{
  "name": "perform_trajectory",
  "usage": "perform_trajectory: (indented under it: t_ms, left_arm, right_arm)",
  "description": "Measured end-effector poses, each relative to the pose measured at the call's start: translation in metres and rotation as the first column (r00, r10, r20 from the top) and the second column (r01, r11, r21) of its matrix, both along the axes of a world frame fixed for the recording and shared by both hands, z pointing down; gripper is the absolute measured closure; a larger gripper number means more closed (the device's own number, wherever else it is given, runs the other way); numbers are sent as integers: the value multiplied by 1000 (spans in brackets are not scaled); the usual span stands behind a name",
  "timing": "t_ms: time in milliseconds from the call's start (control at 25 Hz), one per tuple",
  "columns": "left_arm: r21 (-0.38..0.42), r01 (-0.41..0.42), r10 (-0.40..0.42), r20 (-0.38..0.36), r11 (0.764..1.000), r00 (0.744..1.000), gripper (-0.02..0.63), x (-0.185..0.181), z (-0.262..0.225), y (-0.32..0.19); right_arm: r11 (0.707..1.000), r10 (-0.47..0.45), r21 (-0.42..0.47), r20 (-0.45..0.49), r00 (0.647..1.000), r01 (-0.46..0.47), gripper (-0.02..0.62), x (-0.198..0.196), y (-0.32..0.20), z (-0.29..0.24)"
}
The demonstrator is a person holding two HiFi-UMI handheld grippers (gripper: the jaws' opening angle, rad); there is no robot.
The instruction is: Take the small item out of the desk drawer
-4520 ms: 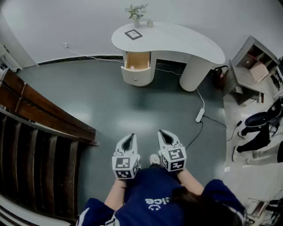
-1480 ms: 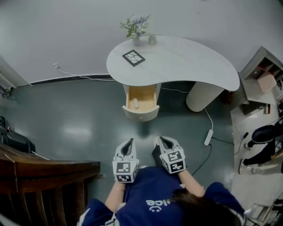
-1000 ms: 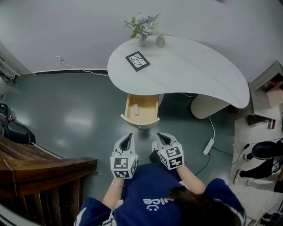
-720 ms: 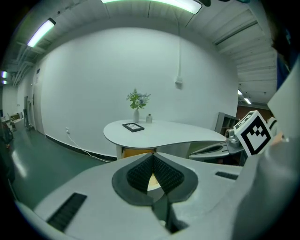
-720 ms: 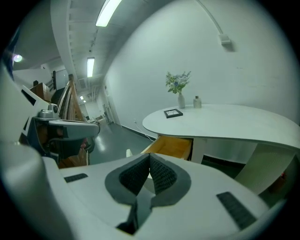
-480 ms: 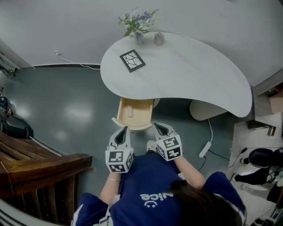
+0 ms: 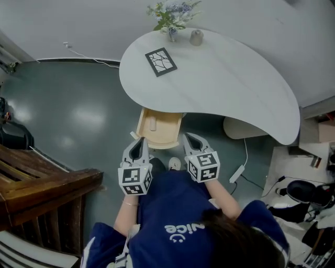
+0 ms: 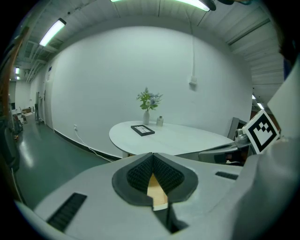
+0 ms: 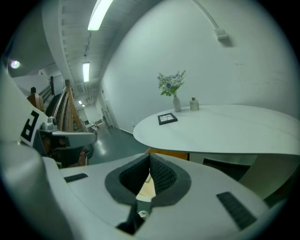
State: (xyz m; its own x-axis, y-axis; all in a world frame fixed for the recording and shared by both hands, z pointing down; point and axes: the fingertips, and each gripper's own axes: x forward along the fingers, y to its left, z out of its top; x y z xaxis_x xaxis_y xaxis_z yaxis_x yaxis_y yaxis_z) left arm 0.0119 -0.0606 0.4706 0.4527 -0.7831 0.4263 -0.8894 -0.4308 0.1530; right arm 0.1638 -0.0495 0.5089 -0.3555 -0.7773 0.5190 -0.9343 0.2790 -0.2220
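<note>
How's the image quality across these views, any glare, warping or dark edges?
Head view: fisheye bows the desk, soft glare patches on the floor. Left gripper view: round dark vignette, bright ceiling strip. Right gripper view: same vignette, ceiling lamp blown out.

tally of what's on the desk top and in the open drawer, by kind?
vase of flowers: 1
small jar: 1
framed picture: 1
small item in the drawer: 1
total: 4
</note>
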Motion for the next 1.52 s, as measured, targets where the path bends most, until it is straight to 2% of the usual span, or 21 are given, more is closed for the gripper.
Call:
perform_trajectory:
  t_ms: [80, 240, 400, 600, 680, 760, 880, 1040, 1400, 1520]
  left_arm:
    - [-8, 7, -7, -3, 1000, 1000, 601, -7, 1, -6]
    - [-26, -3, 3, -11, 1000, 1000, 601, -17, 4, -19]
    - [-35, -35, 35, -14, 999, 999, 601, -32, 2, -37]
    - [-37, -81, 79, -38, 996, 996, 601, -47, 4, -63]
    - [-36, -109, 107, -55, 993, 993, 601, -50, 3, -70]
    - [-37, -128, 126, -65, 991, 990, 601, -54, 4, -76]
    - [-48, -138, 134, -66, 989, 989, 601, -61, 9, -86]
    - [-60, -148, 145, -54, 987, 988, 601, -73, 17, -95]
    - [-93, -86, 84, -25, 992, 996, 601, -89, 21, -104]
    - [-96, -80, 79, -17, 992, 997, 601, -91, 15, -100]
  right_arm:
    - [998, -36, -42, 29, 999, 37, 588, -14, -5, 4]
    - [993, -76, -94, 13, 997, 77, 588, -38, -19, 13]
    - [988, -71, -133, 25, 997, 74, 588, -60, -35, 14]
    - [992, -34, -124, 3, 999, 34, 588, -77, -61, 9]
    - [987, -36, -158, -5, 999, 35, 588, -83, -67, 15]
    - [979, -47, -199, -15, 999, 43, 581, -90, -71, 24]
    - [963, -73, -260, -25, 997, 64, 507, -102, -76, 40]
    - [938, -98, -334, -12, 995, 89, 458, -117, -85, 62]
    - [885, -153, -447, -10, 988, 132, 410, -128, -99, 102]
    - [879, -150, -460, -12, 989, 128, 403, -127, -102, 113]
